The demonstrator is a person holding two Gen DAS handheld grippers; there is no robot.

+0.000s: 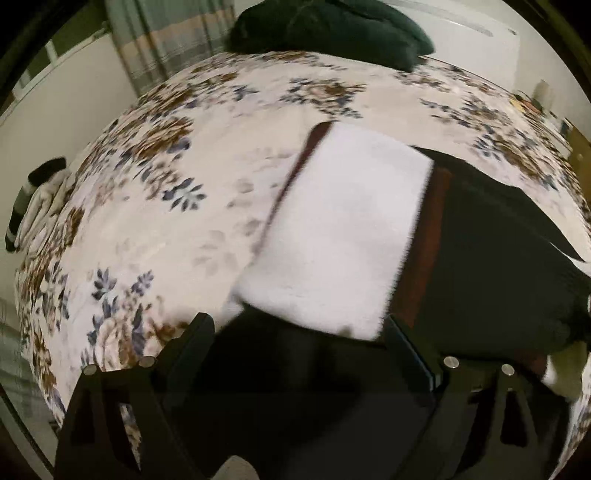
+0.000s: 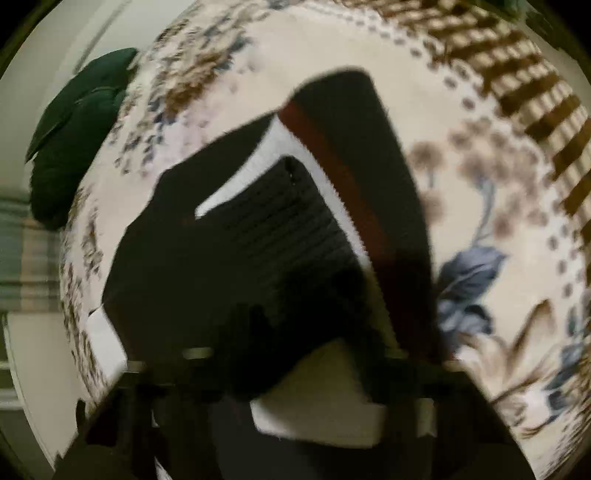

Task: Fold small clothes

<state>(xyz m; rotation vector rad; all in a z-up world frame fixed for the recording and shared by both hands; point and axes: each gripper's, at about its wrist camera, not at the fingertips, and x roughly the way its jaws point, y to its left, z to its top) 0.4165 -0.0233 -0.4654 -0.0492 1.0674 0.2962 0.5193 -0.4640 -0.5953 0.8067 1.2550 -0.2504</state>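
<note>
Here the left claw (image 1: 299, 325) gapes wide over the striped garment (image 1: 347, 229); right claw's (image 2: 295, 362) state unclear.

I read garment (image 1: 332, 236) as knit cloth, white panel fuzzy, black part (image 2: 280, 236) ribbed, matt | bedspread (image 1: 166, 177) soft printed cloth, matt | fingers (image 1: 199, 332) matt black plastic, 4 shiny metal pins (image 1: 451, 362)

garment (image 1: 343, 236) on bedspread (image 1: 166, 192), pillow (image 1: 332, 29) behind
</note>
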